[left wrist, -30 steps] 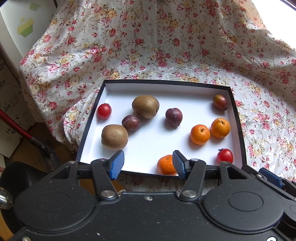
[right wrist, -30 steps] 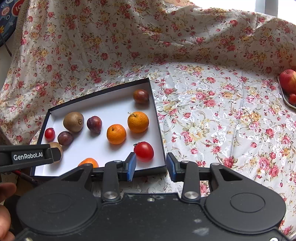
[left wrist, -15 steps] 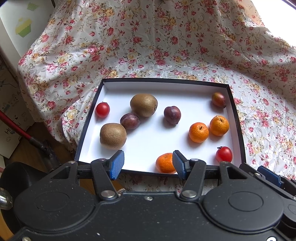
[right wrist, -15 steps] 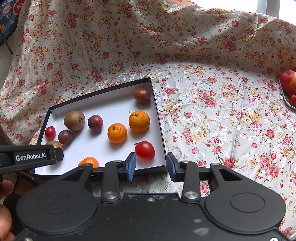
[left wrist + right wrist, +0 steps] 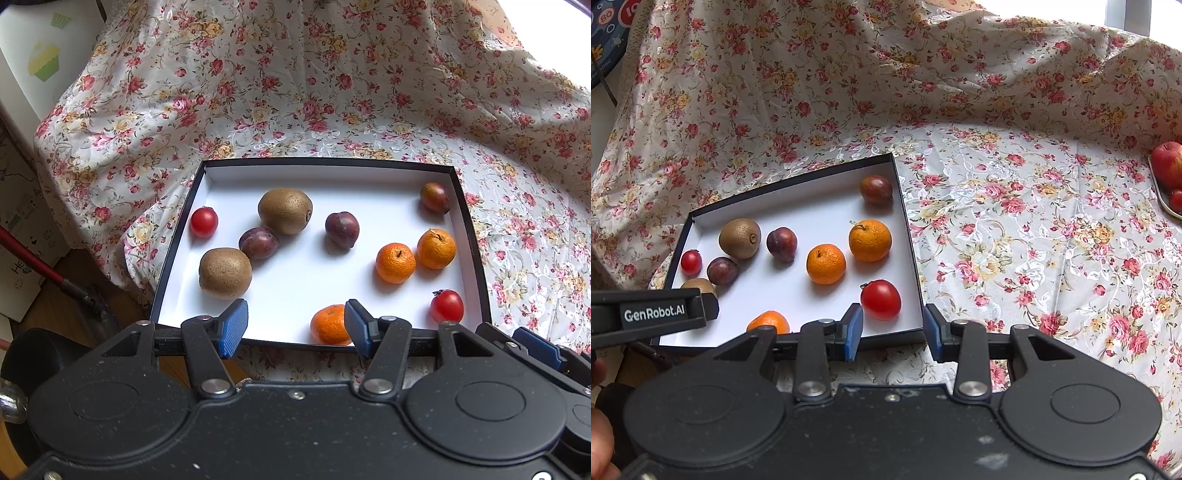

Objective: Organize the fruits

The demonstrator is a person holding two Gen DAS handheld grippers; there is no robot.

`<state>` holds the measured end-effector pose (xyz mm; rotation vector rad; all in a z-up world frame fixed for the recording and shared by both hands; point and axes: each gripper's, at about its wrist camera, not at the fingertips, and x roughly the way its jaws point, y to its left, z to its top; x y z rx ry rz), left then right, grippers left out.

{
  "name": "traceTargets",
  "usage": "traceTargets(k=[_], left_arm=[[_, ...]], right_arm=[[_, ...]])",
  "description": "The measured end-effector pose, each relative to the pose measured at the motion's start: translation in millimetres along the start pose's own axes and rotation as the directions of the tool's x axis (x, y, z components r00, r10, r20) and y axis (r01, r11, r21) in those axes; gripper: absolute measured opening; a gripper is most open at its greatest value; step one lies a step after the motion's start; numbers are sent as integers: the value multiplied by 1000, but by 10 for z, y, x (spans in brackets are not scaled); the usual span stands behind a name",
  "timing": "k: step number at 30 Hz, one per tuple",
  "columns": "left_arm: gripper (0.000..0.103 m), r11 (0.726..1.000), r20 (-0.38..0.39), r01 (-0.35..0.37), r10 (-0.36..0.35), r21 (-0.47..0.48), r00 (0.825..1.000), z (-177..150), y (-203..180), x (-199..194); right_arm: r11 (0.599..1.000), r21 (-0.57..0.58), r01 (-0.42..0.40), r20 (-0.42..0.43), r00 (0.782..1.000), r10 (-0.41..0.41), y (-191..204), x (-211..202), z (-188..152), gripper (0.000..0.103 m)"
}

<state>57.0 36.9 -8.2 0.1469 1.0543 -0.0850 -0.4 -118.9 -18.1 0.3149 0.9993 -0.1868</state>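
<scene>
Fruits lie loose inside a shallow box [image 5: 467, 221] with a white floor and dark rim, which sits near the front edge of a tabletop draped in a flowered cloth [image 5: 295, 92]; the low walls likely keep round pieces from rolling off. By size: two kiwis [image 5: 285, 211] toward the left, three oranges [image 5: 395, 263], two close together at the right and one at the near rim, three plums [image 5: 342, 229] scattered from left to the far right corner, and two tomatoes [image 5: 204, 222] at opposite sides. Kinds are partly mixed, so the scene fits sorting either under way or yet to come. Off to the right, an apple [image 5: 1169, 164] rests on a dish at the frame's edge. Left tool [image 5: 295, 323] hovers spread above the near rim, holding nothing. Right tool [image 5: 892, 326] is likewise spread and empty, just before the near-right tomato.
</scene>
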Motion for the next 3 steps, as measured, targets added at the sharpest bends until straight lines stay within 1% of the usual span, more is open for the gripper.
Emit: traceTargets(k=[3], left_arm=[[62, 1000, 3, -4, 4, 10, 1000, 2, -10, -4]], right_arm=[[1000, -3, 0, -3, 1000, 0, 3, -2, -3, 39]])
